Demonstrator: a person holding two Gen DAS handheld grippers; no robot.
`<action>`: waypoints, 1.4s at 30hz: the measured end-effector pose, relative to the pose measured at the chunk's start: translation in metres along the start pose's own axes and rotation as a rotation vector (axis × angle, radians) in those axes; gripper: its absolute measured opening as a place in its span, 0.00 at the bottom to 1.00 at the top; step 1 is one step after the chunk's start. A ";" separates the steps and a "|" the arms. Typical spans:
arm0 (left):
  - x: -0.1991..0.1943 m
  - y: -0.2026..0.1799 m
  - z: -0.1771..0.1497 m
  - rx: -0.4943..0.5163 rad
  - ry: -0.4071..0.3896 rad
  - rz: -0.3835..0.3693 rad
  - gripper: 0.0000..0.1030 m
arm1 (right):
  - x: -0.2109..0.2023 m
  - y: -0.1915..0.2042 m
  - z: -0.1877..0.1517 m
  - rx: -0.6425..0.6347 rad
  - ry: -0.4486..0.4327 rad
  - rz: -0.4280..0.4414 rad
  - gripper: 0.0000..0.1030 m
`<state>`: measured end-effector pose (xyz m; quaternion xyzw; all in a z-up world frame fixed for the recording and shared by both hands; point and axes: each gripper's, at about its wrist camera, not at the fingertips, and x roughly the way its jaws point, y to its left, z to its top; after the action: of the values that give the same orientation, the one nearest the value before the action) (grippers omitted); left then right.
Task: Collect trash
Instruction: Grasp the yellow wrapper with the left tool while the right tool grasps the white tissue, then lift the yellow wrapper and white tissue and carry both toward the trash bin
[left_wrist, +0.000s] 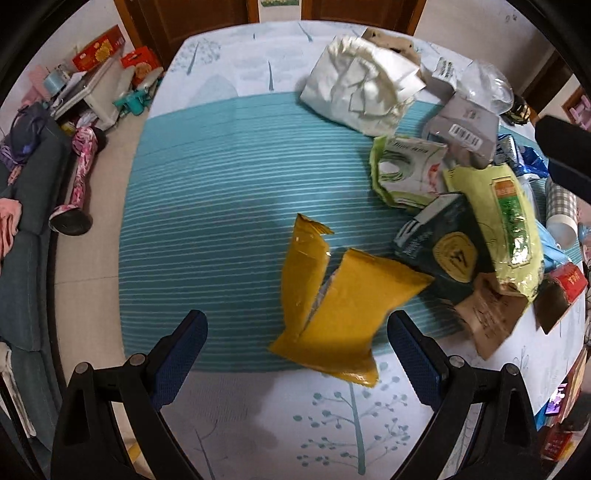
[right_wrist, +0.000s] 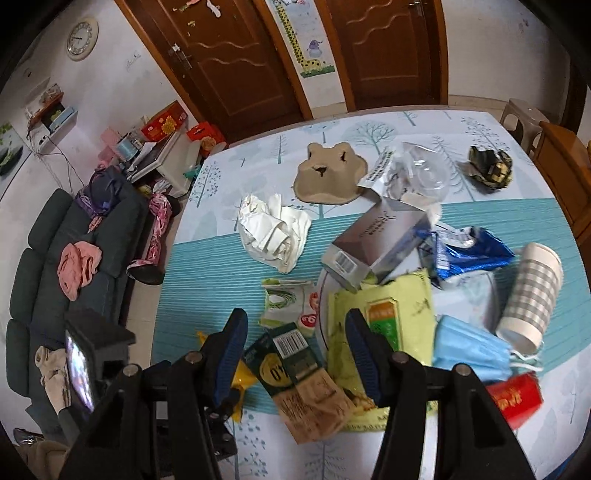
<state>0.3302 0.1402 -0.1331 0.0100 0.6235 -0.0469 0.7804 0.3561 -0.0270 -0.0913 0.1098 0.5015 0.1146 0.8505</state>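
My left hand-held gripper (left_wrist: 297, 341) gapes wide over the torn yellow plastic mailer (left_wrist: 334, 310); my right hand-held gripper (right_wrist: 295, 341) hangs wide above the dark green carton (right_wrist: 286, 360) on the counter (right_wrist: 207, 258).

Little can be read. The dark green packet (right_wrist: 286, 360) carries a barcode and, just below it, a yellow round mark with large characters resembling "0" and "1". The silver box (right_wrist: 373, 245) behind the packet bears a barcode; its other print is too small to read.
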 end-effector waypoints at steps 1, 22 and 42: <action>0.003 0.003 0.000 0.002 0.008 -0.007 0.78 | 0.003 0.002 0.002 -0.006 0.003 0.001 0.54; -0.023 0.104 0.040 -0.164 -0.043 -0.145 0.18 | 0.101 0.060 0.075 -0.228 0.078 -0.060 0.54; -0.033 0.097 0.013 -0.168 -0.031 -0.141 0.18 | 0.060 0.068 0.046 -0.218 0.014 0.077 0.00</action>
<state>0.3439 0.2373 -0.1019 -0.0999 0.6123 -0.0494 0.7827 0.4190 0.0528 -0.0987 0.0348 0.4873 0.2017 0.8489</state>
